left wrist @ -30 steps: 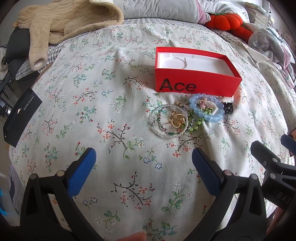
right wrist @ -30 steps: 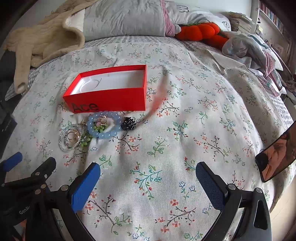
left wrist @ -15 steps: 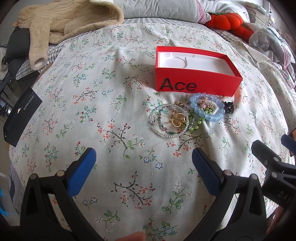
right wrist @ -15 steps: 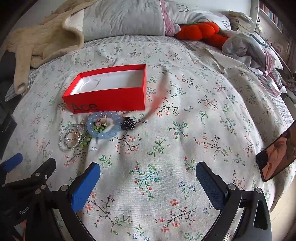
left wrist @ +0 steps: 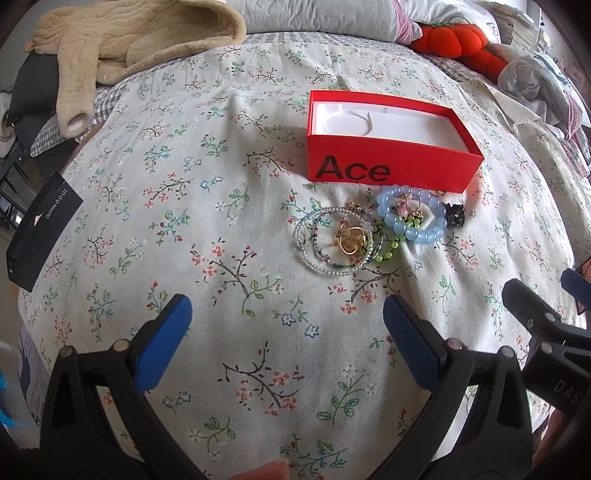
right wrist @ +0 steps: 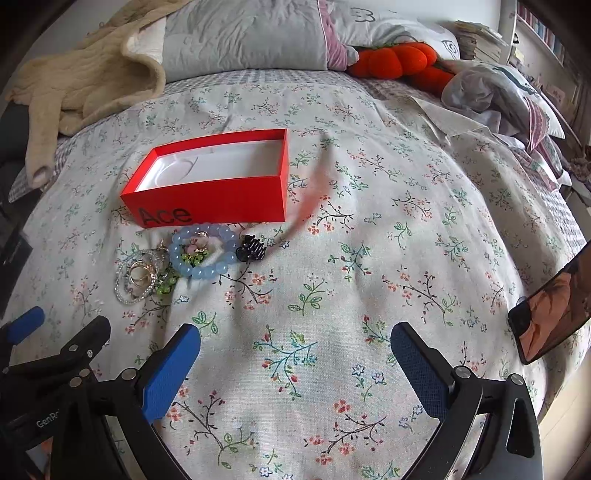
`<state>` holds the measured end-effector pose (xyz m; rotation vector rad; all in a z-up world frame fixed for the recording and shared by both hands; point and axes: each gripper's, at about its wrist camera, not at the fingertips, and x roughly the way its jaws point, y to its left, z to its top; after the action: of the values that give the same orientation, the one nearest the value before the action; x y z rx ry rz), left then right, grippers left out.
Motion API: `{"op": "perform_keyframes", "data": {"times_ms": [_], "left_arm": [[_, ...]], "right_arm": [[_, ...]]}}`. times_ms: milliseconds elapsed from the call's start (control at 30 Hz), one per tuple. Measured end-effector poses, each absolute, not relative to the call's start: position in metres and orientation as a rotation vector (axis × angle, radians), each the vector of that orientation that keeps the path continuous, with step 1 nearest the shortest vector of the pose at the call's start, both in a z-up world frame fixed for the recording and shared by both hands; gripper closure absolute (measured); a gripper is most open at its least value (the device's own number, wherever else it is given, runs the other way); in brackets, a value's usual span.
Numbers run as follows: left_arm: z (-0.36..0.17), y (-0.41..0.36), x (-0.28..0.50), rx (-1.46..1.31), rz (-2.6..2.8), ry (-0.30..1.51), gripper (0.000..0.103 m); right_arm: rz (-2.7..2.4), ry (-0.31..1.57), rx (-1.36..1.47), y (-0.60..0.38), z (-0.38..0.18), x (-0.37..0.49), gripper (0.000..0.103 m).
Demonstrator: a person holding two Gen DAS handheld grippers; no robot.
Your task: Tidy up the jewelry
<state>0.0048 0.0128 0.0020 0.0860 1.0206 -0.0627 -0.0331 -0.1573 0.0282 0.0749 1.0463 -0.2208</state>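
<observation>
An open red box (left wrist: 388, 147) (right wrist: 214, 184) marked "Ace", white inside, lies on the floral bedspread. Just in front of it sits a small heap of jewelry: a blue bead bracelet (left wrist: 412, 214) (right wrist: 203, 251), clear bead bracelets (left wrist: 334, 242) (right wrist: 136, 277) with gold rings (left wrist: 351, 238) inside them, green beads (left wrist: 391, 251) and a small black clip (left wrist: 456, 216) (right wrist: 251, 249). My left gripper (left wrist: 288, 321) hovers open, short of the heap. Further right, my right gripper (right wrist: 295, 350) is open too, holding nothing.
A beige fleece garment (left wrist: 122, 48) lies at the back left, pillows (right wrist: 243, 33) and an orange plush (right wrist: 399, 61) at the back. A black box (left wrist: 40, 229) sits at the bed's left edge, a phone (right wrist: 554, 317) at the right edge. Crumpled clothes (right wrist: 498, 96) lie back right.
</observation>
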Motion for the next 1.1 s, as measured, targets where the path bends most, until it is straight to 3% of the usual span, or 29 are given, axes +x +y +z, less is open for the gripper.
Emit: {"op": "perform_keyframes", "data": {"times_ms": [867,1100], "left_arm": [[0.035,0.007,0.038,0.161,-0.143,1.036,0.000],[0.040,-0.002,0.060,0.154,-0.291,1.137,0.000]], "right_arm": [[-0.089,1.185,0.069,-0.166,0.052,-0.009,0.000],[0.024,1.237,0.027,-0.160,0.045,0.019,0.000]]}}
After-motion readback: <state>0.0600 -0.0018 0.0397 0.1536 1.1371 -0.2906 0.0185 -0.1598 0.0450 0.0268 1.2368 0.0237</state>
